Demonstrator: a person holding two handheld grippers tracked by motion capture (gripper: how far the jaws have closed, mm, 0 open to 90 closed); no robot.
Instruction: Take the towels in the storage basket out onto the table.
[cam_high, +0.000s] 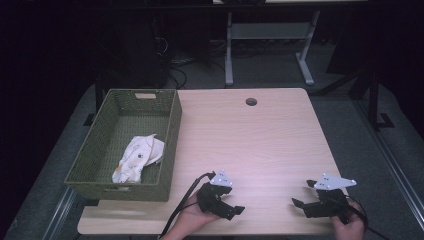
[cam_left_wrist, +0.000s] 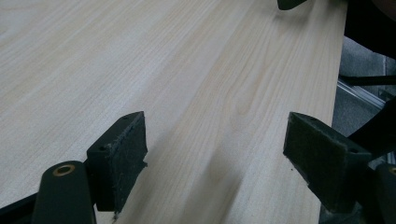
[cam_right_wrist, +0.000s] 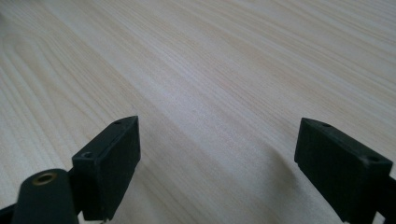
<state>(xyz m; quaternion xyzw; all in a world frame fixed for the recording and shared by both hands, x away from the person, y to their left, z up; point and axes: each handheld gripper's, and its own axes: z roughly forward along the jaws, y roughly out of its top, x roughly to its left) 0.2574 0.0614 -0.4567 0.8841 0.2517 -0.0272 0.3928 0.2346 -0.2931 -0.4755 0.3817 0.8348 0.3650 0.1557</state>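
A person's two hands hold black grippers low over the near edge of a light wooden table (cam_high: 260, 140). My left gripper (cam_high: 234, 208) is at the bottom centre, pointing right, open with nothing between its jaws (cam_left_wrist: 215, 158). Open and empty too, my right gripper (cam_high: 304, 194) sits at the bottom right and points left toward the other one; bare wood shows between its jaws (cam_right_wrist: 217, 158). A green woven basket (cam_high: 170, 135) stands on the table's left side with a crumpled white cloth (cam_high: 137, 157) inside it.
A round cable hole (cam_high: 251, 101) sits near the table's far edge. Beyond the table are the legs of another desk (cam_high: 229, 50) and cables on a dark floor. Black cables trail from both grippers off the near edge.
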